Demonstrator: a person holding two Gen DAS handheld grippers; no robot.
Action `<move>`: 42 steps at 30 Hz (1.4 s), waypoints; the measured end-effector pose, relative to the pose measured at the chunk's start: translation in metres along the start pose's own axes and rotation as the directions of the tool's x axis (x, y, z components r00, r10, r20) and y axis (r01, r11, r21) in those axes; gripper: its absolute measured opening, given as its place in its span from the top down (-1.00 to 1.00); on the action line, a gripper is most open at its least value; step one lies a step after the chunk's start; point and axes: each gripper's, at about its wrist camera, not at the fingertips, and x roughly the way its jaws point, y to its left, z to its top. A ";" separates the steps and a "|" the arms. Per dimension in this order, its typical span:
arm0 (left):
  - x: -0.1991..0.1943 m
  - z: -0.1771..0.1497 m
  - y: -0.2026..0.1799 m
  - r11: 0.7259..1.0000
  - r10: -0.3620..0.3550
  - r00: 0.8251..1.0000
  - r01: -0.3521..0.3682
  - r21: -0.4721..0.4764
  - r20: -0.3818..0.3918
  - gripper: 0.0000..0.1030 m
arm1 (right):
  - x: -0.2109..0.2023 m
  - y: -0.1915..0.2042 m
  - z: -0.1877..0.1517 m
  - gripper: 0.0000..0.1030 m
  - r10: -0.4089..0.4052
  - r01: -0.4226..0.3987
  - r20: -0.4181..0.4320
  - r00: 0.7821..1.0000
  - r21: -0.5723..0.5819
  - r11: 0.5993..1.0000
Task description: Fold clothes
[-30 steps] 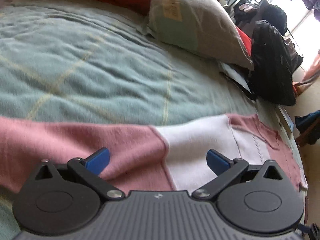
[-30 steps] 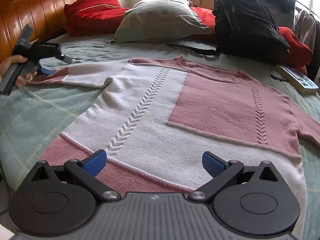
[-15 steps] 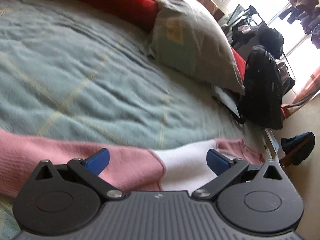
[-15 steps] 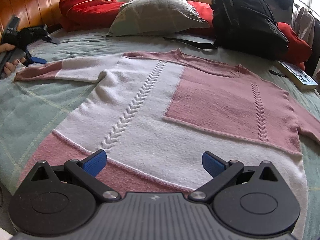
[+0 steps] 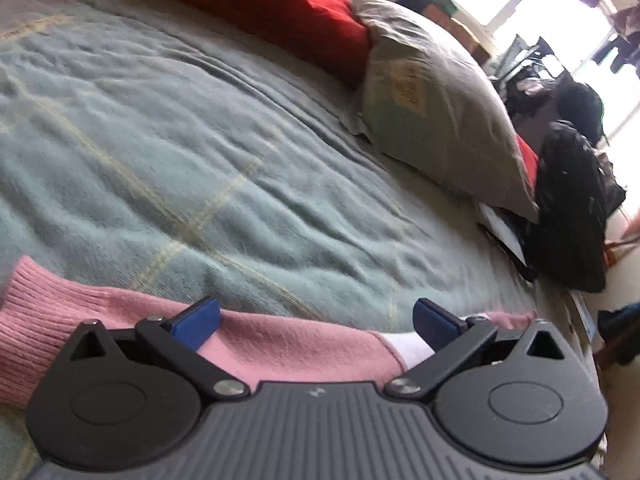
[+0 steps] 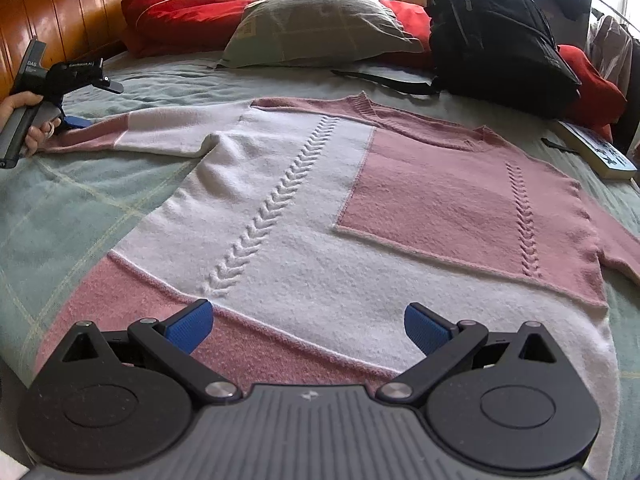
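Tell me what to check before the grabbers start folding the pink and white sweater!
1. Sweater lies flat and spread out on the blanket: ok.
2. Left gripper open, over the pink sleeve near the cuff: ok.
3. Right gripper open, over the bottom hem: ok.
4. Nothing lying on the sweater: ok. The backpack and book sit off it.
5. Other sleeve laid out straight: cannot tell, it runs out of view.

Open blanket (image 6: 60, 208) left of my sweater (image 6: 320, 220); pillows (image 6: 320, 24), backpack (image 6: 500, 40), book (image 6: 596, 156) crowd far & rt edges.
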 end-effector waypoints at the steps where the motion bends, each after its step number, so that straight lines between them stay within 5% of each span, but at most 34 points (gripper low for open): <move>1: -0.003 0.000 -0.003 1.000 -0.008 1.000 0.008 0.014 -0.005 -0.98 | 0.000 -0.001 -0.001 -1.00 0.000 0.000 0.000 1.000 0.003 1.000; 5: -0.016 0.000 -0.018 0.990 0.017 1.000 -0.019 0.138 0.016 -0.94 | 0.003 -0.002 -0.002 -1.00 0.003 -0.003 -0.005 1.000 0.009 1.000; 9: -0.022 0.004 -0.020 0.972 0.093 0.995 -0.098 0.211 0.034 -0.59 | 0.003 0.000 -0.003 -1.00 0.013 -0.013 -0.004 1.000 -0.001 1.000; 14: -0.037 0.001 0.000 0.982 0.085 0.996 -0.089 0.166 0.031 -0.60 | 0.001 -0.002 0.001 -1.00 0.025 -0.025 0.009 1.000 -0.004 1.000; 20: -0.067 -0.028 0.004 0.974 0.057 0.998 -0.059 0.218 0.013 -0.64 | -0.003 0.005 0.013 -1.00 0.092 -0.091 0.036 0.995 -0.037 0.995; 34: -0.084 -0.065 0.061 0.999 -0.029 0.999 0.029 0.022 0.016 -0.78 | -0.003 0.030 0.019 -1.00 0.139 -0.135 0.046 0.989 -0.088 0.987; 38: -0.087 -0.064 0.037 0.992 0.057 0.998 -0.059 0.114 0.018 -0.78 | -0.002 0.037 0.035 -1.00 0.208 -0.195 0.065 0.976 -0.164 0.967; 42: -0.093 -0.068 0.007 0.942 0.181 0.982 -0.187 0.279 0.049 -0.78 | 0.006 0.061 0.067 -0.98 0.309 -0.265 0.095 0.946 -0.322 0.909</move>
